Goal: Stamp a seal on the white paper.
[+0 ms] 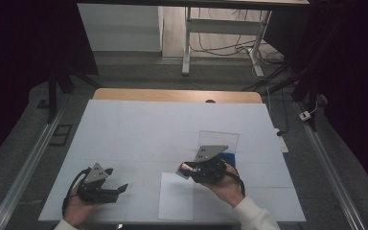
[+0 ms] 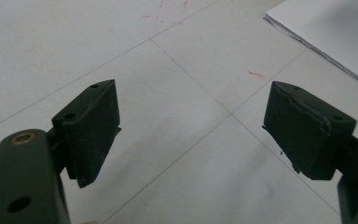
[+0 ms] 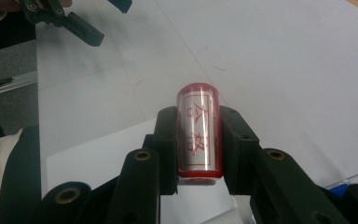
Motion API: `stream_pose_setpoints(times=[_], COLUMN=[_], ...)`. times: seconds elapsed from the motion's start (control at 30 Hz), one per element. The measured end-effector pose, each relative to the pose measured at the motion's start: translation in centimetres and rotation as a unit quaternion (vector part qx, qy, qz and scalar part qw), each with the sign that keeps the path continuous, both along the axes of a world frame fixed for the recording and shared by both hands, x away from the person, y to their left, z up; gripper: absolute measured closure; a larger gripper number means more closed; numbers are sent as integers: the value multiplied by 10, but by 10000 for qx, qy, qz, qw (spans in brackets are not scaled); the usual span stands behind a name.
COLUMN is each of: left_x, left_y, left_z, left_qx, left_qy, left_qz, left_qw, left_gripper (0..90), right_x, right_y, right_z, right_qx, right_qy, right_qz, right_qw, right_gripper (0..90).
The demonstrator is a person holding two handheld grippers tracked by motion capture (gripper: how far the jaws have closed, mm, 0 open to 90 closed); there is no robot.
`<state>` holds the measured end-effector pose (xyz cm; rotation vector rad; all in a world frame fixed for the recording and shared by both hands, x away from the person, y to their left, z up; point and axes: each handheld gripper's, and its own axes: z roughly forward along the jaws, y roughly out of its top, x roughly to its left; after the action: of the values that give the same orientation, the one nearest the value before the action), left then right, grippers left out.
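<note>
While the red characters on the stamp [image 3: 199, 133] read 合格, set one above the other inside a thin red frame, no other writing can be made out. It is a short cylinder with a clear body and red ends, lying lengthwise between the black jaws of the right gripper [image 3: 199, 140], which are clamped against its two sides. From the high view the same stamp [image 1: 186, 168] shows as a small red and pale tip poking out of the right gripper [image 1: 191, 170], held above the near right part of the white table cover [image 1: 139, 129], just over the right edge of a white paper sheet [image 1: 175, 201]. Behind that gripper stands a clear plastic panel [image 1: 219, 138], and a blue object [image 1: 229, 157] sits beside it, largely covered by the gripper and hard to identify. Low at the near left, the left gripper [image 1: 120, 189] is held by a hand [image 1: 76, 211] with its jaws spread apart and nothing between them; its own view looks down on the table cover's faint grid lines and small red marks, with a corner of the paper [image 2: 335, 37] at upper right. The right hand [image 1: 227, 188] wears a white sleeve [image 1: 254, 215], cut off by the frame's lower edge.
</note>
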<state>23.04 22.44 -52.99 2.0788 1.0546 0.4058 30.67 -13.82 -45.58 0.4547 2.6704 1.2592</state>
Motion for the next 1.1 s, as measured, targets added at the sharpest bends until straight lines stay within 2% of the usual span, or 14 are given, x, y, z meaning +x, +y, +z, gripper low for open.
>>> stream_pose_setpoints(times=[0.6,0.83,1.1], left_x=[0,0,0], left_y=[0,1,1], left_z=[0,1,0], left_qx=[-24,-29,-23], left_qy=[1,6,1], left_qz=[-9,-9,-11], left_qw=[10000,10000,10000], left_gripper=[185,185,186], right_x=[-12,-17,-21], right_y=[18,22,28], right_z=[-8,-14,-22], right_qx=[-179,-410,-711], right_qy=[71,125,86], right_qz=[324,435,503], right_qw=[9993,9981,9962], right_gripper=[701,701,701])
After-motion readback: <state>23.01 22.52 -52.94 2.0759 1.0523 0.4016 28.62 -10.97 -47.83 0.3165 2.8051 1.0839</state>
